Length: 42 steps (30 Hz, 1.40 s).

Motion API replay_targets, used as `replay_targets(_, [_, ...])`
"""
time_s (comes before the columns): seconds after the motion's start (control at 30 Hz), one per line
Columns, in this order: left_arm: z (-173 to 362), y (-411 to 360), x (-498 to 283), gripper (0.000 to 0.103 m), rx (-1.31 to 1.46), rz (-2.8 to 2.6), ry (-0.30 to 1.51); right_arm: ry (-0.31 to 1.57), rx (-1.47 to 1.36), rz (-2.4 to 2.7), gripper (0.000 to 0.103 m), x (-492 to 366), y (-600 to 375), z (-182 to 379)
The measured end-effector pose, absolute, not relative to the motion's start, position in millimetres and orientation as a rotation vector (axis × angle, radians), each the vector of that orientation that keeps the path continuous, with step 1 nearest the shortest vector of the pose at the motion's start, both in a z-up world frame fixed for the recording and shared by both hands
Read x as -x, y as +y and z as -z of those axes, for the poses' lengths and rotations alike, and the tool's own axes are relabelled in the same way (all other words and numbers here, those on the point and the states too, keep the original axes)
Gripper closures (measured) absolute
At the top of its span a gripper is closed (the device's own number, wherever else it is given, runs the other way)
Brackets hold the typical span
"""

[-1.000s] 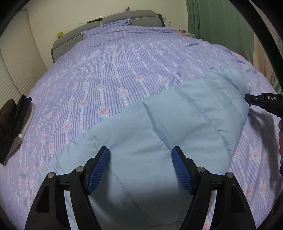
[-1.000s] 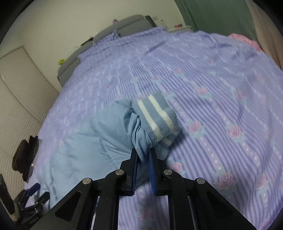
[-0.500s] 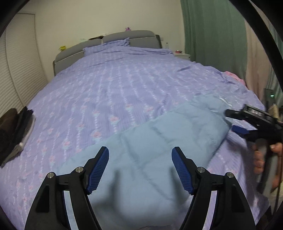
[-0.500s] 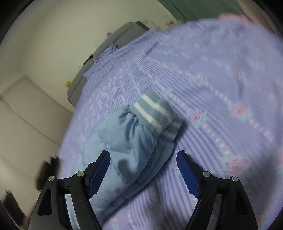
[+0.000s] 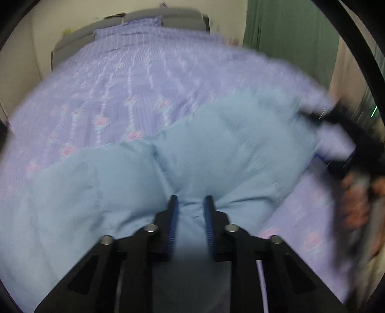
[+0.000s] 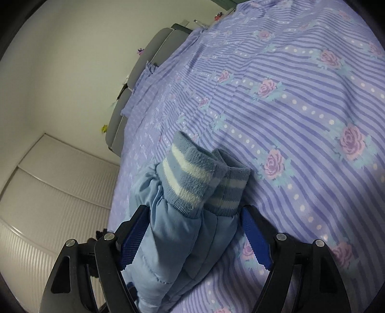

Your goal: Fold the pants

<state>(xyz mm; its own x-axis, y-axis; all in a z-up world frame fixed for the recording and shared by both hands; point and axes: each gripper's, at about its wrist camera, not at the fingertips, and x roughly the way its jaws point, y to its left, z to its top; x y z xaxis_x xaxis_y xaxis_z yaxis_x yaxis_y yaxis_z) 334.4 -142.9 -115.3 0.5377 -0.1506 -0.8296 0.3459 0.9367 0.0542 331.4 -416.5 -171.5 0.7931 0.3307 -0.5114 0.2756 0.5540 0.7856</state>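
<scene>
Light blue padded pants [image 5: 216,149] lie across the purple striped bed cover [image 5: 125,79]. My left gripper [image 5: 190,204] is shut on a bunch of the pants' fabric near the front edge. In the right wrist view, the pants' leg ends [image 6: 178,231] with striped knit cuffs [image 6: 192,178] sit between the blue pads of my right gripper [image 6: 195,216], which is open and straddles them. The right gripper also shows blurred at the right of the left wrist view [image 5: 336,134], held by a hand.
A grey headboard [image 5: 144,21] and pillow stand at the far end of the bed. A green curtain [image 5: 288,36] hangs at the right. White slatted panels [image 6: 48,204] line the left wall. Dark items [image 6: 101,234] lie at the bed's left edge.
My left gripper has closed from wide open onto the pants' fabric. My right gripper let go of the cuff end, opened, and now straddles the leg ends lower down.
</scene>
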Motion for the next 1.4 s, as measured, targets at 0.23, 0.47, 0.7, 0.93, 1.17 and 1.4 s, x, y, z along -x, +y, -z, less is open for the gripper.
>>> replay_targets(0.23, [122.0, -138.1, -323.7, 0.086, -0.297, 0.274, 0.962, 0.696, -0.922, -0.027, 0.024, -340.7, -401.8, 166.7])
replay_targets(0.47, [124.3, -117.6, -322.3, 0.086, -0.201, 0.296, 1.011, 0.704, -0.86, -0.016, 0.043, -350.6, -393.9, 164.1])
replay_targets(0.7, [124.8, -110.5, -325.5, 0.086, -0.161, 0.304, 1.041, 0.611, -0.709, 0.043, 0.062, -322.4, -368.5, 120.5])
replay_targets(0.93, [88.8, -85.5, -314.5, 0.087, -0.066, 0.297, 0.98, 0.458, -0.046, 0.151, 0.064, -279.9, -255.2, 20.6])
replay_targets(1.17, [17.9, 6.7, -283.4, 0.069, 0.082, 0.215, 0.898, 0.372, 0.09, 0.01, 0.064, -260.5, -168.7, -30.8])
replay_targets(1.4, [16.5, 99.9, -267.8, 0.065, 0.148, 0.122, 0.918, 0.37, 0.231, -0.109, 0.066, -254.0, -69.6, -24.2])
